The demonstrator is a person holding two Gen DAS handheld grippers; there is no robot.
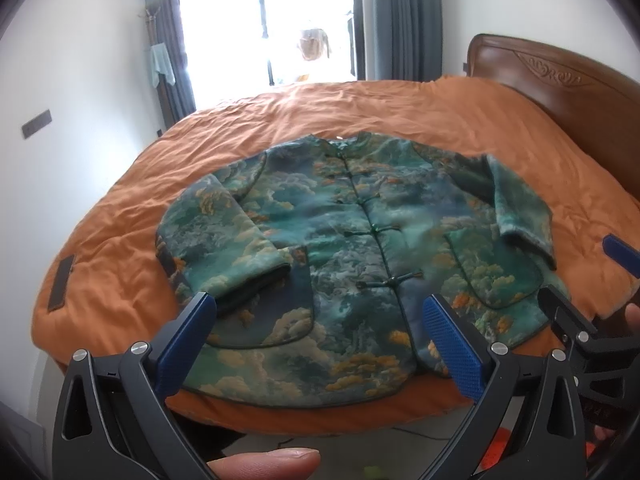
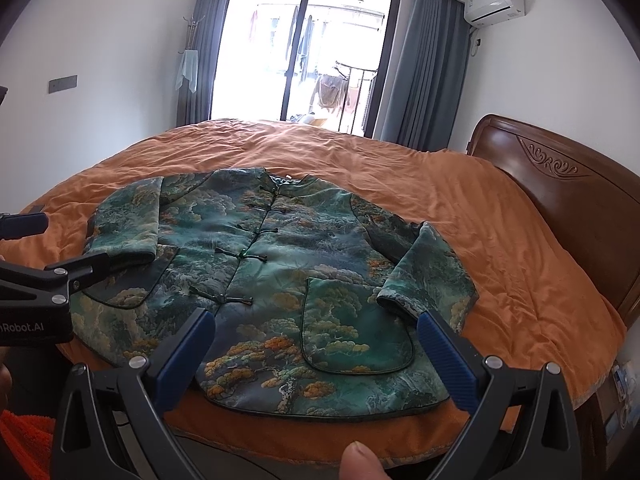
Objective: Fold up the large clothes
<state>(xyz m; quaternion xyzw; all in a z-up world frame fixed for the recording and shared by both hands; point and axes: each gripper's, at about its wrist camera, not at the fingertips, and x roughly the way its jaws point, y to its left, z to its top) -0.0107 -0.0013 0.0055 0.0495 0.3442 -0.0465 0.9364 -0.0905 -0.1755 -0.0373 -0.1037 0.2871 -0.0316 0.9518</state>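
Observation:
A green patterned jacket [image 1: 340, 248] with knot buttons lies flat, front up, on the orange bed, collar away from me; it also shows in the right wrist view [image 2: 280, 272]. Both sleeves are folded in over the front. My left gripper [image 1: 320, 320] is open and empty, hovering above the hem near the left sleeve cuff [image 1: 256, 280]. My right gripper [image 2: 316, 332] is open and empty above the hem, its right finger near the right sleeve cuff [image 2: 404, 300]. The right gripper also shows at the right edge of the left wrist view [image 1: 580, 280].
The orange duvet [image 2: 500, 240] covers the whole bed. A carved wooden headboard [image 2: 560, 200] stands at the right. A window with grey curtains [image 2: 304, 52] is behind the bed. A dark patch [image 1: 62, 276] lies on the duvet at the left.

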